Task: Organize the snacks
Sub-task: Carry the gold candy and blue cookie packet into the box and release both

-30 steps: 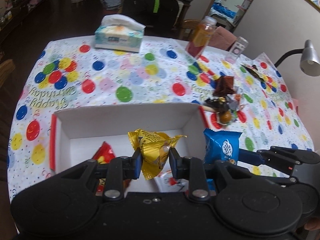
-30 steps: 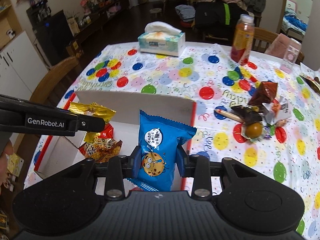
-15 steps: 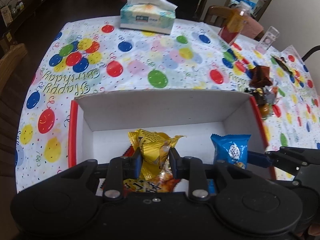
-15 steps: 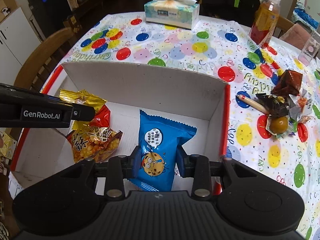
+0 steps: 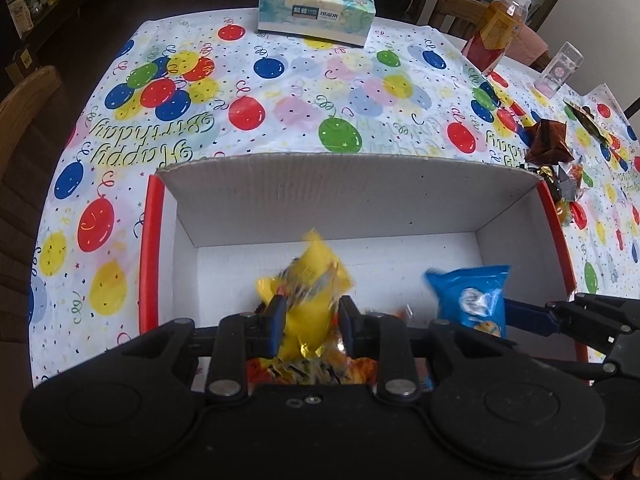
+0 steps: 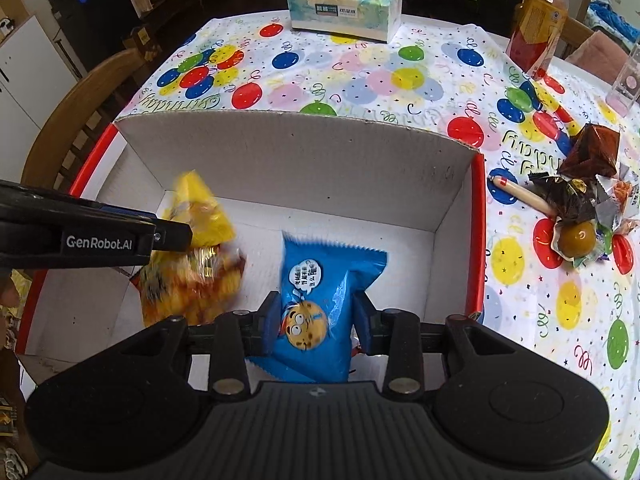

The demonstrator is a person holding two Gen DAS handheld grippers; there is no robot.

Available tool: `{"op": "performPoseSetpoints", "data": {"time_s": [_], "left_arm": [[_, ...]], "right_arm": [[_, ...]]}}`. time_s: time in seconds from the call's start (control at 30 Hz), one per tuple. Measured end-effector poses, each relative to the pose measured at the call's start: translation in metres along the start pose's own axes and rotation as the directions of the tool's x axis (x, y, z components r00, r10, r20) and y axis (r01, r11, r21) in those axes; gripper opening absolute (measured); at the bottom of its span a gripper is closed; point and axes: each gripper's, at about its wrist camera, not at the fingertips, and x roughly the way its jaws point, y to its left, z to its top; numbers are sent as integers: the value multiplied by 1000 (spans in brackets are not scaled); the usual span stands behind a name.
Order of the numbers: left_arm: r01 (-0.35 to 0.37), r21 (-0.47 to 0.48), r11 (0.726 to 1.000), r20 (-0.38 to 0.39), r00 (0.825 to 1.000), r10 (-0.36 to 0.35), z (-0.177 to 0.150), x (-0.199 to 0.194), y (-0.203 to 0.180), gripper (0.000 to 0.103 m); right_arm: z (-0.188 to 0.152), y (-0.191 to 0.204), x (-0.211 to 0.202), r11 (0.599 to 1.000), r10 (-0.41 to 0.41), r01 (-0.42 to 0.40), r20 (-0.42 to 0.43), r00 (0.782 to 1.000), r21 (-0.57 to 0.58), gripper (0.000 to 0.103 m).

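Observation:
Both grippers hang over the white cardboard box with red outer sides [image 5: 368, 200] [image 6: 280, 152]. My left gripper [image 5: 312, 312] is shut on a yellow snack packet [image 5: 316, 276], which is motion-blurred and also shows in the right wrist view as the yellow packet [image 6: 200, 208] beside the left gripper's arm [image 6: 92, 240]. An orange packet [image 6: 188, 284], blurred too, lies in the box beneath it. My right gripper [image 6: 316, 320] is shut on a blue cookie packet [image 6: 324, 276], held upright over the box's right half; the left wrist view also shows this blue packet [image 5: 472, 296].
The balloon-print tablecloth [image 5: 280, 92] covers the table. A tissue box [image 6: 344, 12] and an orange drink bottle [image 6: 540, 20] stand at the far edge. A pile of loose wrapped snacks [image 6: 580, 200] lies right of the box. A wooden chair [image 6: 80, 112] stands at the left.
Both grippers have moved forward and lower over the box. The yellow packet has tipped and blurred between the left fingers, and the orange packet under it is stirring. The blue packet stays gripped.

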Motion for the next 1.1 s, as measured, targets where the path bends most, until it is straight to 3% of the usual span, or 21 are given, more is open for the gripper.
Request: {"op": "performPoseSetpoints", "data": {"time_s": [0.1,0.43,0.6,0.93,1.1], "left_arm": [[-2,11,1000,5,1000,2,-1,0,-2,31],[3,30,1000,46,999,-4,-3,-15,-8,53],[16,39,999,73,997,-18,-6,-28,-14,63],[45,91,995,149,987,-58,-9,-59,-36,74],[65,125,990,192,977,-89,-9,-75,-53,78]], "right_arm": [[0,-1,-3,1000,7,-7,14,1000,8,54],[-2,-3,-25,1000,15,-16,63,998,21,56],[-4,-7,-42,999,16,-19,103,995,30,66],[-7,-19,-81,999,38,-44,179,983,29,67],[-12,-32,-103,998,34,-43,228,973,34,75]]}}
